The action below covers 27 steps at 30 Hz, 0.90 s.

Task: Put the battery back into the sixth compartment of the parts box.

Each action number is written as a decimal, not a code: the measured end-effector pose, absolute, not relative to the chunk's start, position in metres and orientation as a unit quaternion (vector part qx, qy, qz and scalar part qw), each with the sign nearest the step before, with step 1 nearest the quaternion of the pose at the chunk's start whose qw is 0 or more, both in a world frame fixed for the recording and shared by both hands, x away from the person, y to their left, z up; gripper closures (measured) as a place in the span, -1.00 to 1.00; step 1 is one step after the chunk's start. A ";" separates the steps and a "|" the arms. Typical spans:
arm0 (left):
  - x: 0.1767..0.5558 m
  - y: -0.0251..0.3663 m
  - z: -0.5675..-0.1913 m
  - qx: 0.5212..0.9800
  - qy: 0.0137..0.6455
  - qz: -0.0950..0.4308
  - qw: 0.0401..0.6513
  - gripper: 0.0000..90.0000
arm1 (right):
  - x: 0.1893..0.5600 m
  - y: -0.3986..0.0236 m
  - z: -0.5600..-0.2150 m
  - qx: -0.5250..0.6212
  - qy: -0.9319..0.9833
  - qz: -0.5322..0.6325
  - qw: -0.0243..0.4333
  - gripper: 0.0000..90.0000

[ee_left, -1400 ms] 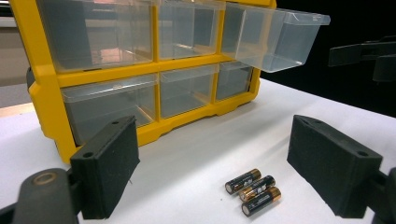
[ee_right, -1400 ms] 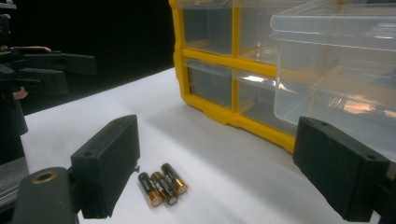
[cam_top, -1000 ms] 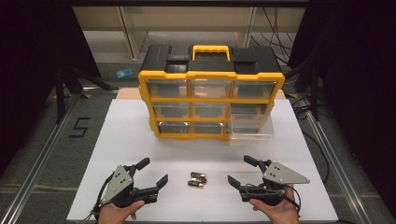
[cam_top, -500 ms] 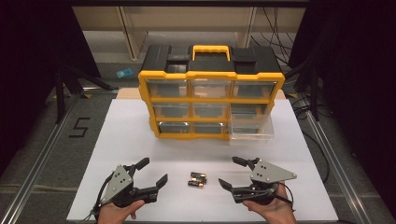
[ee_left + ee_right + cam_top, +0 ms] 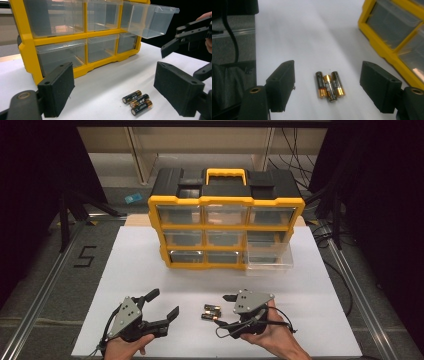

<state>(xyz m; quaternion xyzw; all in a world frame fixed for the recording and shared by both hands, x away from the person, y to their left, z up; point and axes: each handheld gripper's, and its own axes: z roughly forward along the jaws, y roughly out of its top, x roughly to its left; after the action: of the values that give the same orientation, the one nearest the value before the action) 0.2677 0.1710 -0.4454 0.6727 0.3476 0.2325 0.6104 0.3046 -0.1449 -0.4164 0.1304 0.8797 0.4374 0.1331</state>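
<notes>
Three black-and-gold batteries (image 5: 211, 312) (image 5: 137, 102) (image 5: 330, 84) lie side by side on the white table top (image 5: 130, 265), touching one another. My right gripper (image 5: 223, 316) (image 5: 327, 63) is just right of them with its jaws pointing left. The batteries lie ahead in the gap and the pads do not touch them. Its jaws have just been closing a little and still stand open. My left gripper (image 5: 162, 302) (image 5: 115, 75) rests open to the left of the batteries, holding nothing. The right gripper (image 5: 182, 62) also appears at the far right of the left gripper view.
A yellow and black drawer organizer (image 5: 226, 220) stands at the back of the table top. Its bottom right clear drawer (image 5: 267, 262) (image 5: 150, 18) is pulled out. Metal rails (image 5: 45, 285) run along both sides of the table.
The right gripper has slid left across the table up to the batteries, and its jaws have narrowed slightly. The left gripper has stayed put.
</notes>
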 end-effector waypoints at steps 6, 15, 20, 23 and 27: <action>0.268 0.171 -0.445 0.673 0.347 0.233 0.610 -0.64 | 0.308 -0.133 -0.421 0.113 0.900 0.403 0.118 -0.33; 0.267 0.171 -0.445 0.672 0.347 0.232 0.611 -0.65 | 0.317 -0.115 -0.432 0.099 0.927 0.349 0.096 -0.27; 0.267 0.171 -0.445 0.672 0.347 0.232 0.611 -0.64 | 0.325 -0.106 -0.441 0.085 0.941 0.318 0.086 -0.16; 0.267 0.171 -0.445 0.672 0.347 0.232 0.611 -0.64 | 0.328 -0.101 -0.446 0.079 0.946 0.304 0.082 -0.11; 0.267 0.171 -0.445 0.672 0.347 0.232 0.612 -0.64 | 0.331 -0.095 -0.451 0.080 0.952 0.285 0.080 -0.02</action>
<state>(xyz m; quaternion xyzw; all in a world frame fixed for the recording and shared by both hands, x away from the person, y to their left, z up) 0.2673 0.1711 -0.4450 0.6724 0.3466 0.2320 0.6115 0.3308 -0.0952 -0.4512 0.0798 0.9519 0.2849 0.0798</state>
